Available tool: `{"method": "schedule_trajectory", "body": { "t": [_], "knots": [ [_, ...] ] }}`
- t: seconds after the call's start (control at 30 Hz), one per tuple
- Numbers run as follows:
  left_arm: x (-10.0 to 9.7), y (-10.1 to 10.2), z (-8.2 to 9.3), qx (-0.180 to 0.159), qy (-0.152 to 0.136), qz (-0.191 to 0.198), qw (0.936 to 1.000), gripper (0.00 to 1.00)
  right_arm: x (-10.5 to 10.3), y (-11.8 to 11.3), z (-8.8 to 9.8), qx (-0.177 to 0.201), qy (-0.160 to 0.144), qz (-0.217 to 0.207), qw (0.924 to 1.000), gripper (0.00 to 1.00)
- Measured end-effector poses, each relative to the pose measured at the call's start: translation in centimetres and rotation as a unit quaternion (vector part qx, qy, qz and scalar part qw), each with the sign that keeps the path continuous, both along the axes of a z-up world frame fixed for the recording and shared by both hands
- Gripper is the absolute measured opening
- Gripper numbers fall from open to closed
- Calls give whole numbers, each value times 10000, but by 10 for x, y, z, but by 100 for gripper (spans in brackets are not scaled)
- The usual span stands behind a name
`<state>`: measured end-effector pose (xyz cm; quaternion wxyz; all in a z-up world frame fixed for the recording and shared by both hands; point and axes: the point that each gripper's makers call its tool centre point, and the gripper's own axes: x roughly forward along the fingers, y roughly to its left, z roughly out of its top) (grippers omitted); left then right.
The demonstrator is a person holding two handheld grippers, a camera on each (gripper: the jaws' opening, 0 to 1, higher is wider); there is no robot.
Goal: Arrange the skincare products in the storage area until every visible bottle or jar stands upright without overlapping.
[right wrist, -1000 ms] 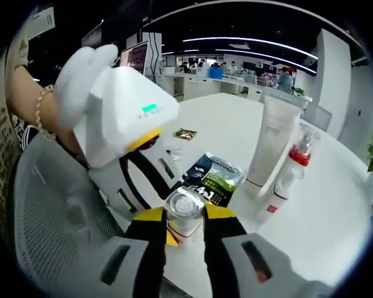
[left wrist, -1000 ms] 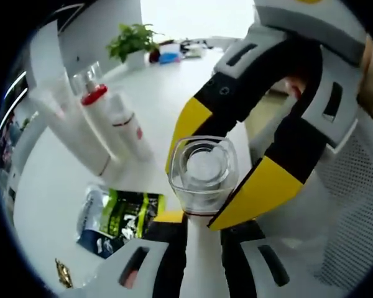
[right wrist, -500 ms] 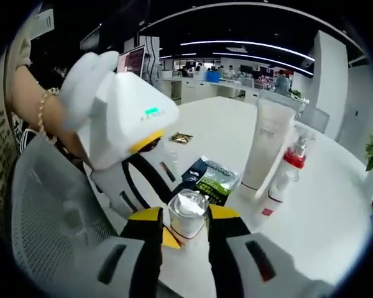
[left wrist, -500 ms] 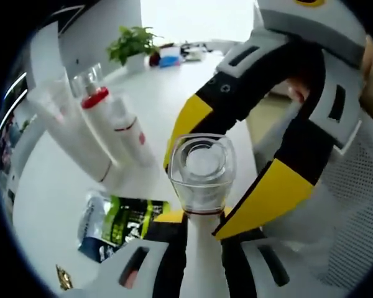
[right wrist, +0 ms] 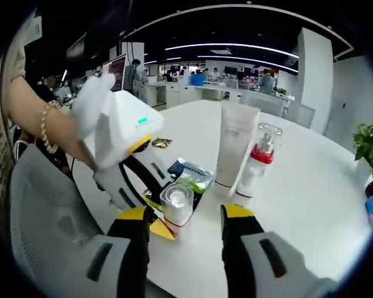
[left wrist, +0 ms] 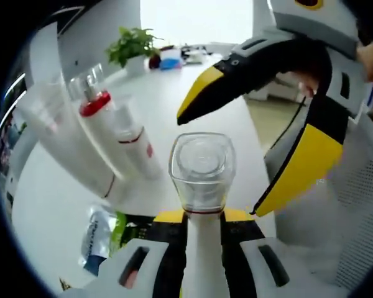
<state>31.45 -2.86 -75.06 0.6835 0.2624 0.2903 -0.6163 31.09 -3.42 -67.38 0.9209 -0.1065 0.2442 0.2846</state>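
White tabletop point(right wrist: 311, 205) in an open office carries the work. Left gripper point(left wrist: 202, 217) clenches the white bottle with a clear square cap point(left wrist: 202, 164) at the table's near edge. Right gripper point(right wrist: 185, 217) has just let go and backed off, jaws spread wide, so the handover looks complete. Beyond stand a white tube point(right wrist: 233, 146) and red-collared pump bottle point(right wrist: 256, 162), upright.

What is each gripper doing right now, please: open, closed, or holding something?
Left gripper: shut on the clear-capped bottle.
Right gripper: open, holding nothing, jaws spread clear of the bottle.
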Motion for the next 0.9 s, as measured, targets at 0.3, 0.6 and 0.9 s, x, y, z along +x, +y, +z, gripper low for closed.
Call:
{"method": "schedule_trajectory", "body": {
  "t": [0.3,0.6,0.9],
  "knots": [
    [23,-14,2,-26,2,92,10000,16,-2,-19,0,76,54,-276,9996,52],
    [49,-18,3,-96,84,334,9994,16,-2,-22,0,159,85,-372,9991,55],
    [72,-20,1,-78,-89,344,9993,16,-2,-22,-2,168,119,-375,9991,55]
  ]
}}
